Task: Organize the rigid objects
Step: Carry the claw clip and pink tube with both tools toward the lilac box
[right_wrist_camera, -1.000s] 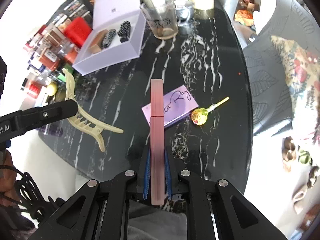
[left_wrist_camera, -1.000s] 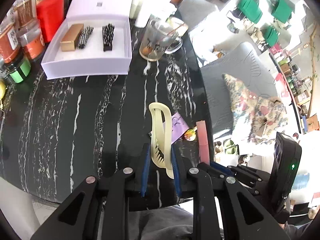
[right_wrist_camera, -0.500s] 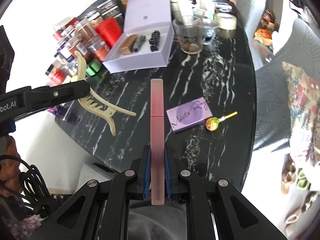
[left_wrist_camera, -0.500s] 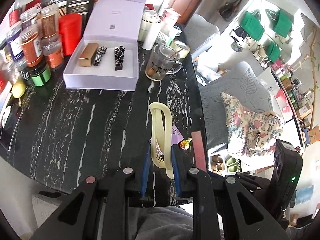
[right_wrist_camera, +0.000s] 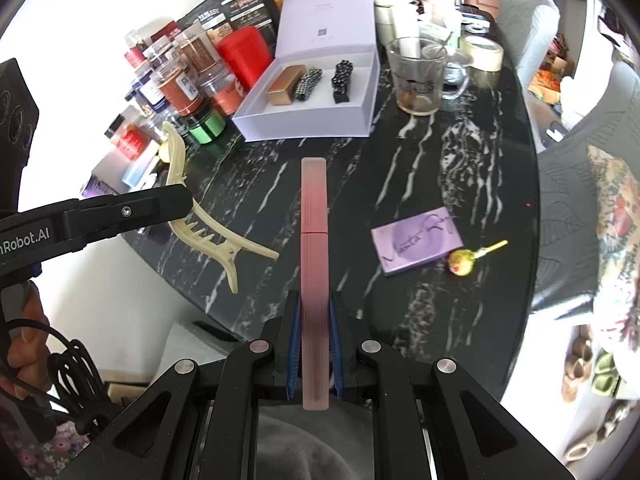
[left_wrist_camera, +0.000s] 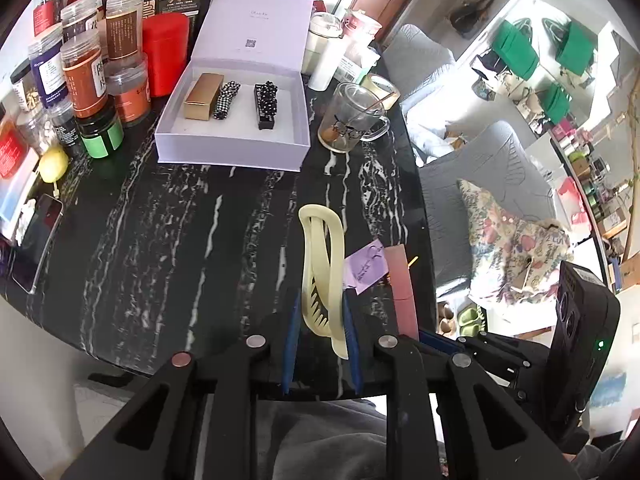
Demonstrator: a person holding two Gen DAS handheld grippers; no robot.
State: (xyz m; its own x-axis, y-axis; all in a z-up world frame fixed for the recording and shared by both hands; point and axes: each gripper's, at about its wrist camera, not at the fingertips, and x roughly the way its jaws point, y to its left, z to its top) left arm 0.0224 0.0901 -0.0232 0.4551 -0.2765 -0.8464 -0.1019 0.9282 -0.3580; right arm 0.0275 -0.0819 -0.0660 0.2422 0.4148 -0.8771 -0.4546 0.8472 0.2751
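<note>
My left gripper (left_wrist_camera: 320, 300) is shut on a cream hair claw clip (left_wrist_camera: 324, 256), held above the near edge of the black marble table (left_wrist_camera: 160, 232). The clip also shows in the right wrist view (right_wrist_camera: 200, 224). My right gripper (right_wrist_camera: 314, 304) is shut on a long pink tube (right_wrist_camera: 314, 240), which also shows in the left wrist view (left_wrist_camera: 402, 292). An open lilac box (left_wrist_camera: 236, 120) at the far side holds a gold box (left_wrist_camera: 203, 96) and two dark beaded clips (left_wrist_camera: 266, 104). In the right wrist view the lilac box (right_wrist_camera: 312, 96) lies straight ahead.
A glass mug (right_wrist_camera: 418, 76) and tape roll (right_wrist_camera: 480, 52) stand right of the box. Jars and a red tin (left_wrist_camera: 164, 54) crowd the left. A lilac card (right_wrist_camera: 416, 246) and lollipop (right_wrist_camera: 464, 260) lie near the right edge. A phone (left_wrist_camera: 36, 248) lies at left.
Both grippers have risen and drawn back from the table, each keeping its object. The box and jars now sit further into view.
</note>
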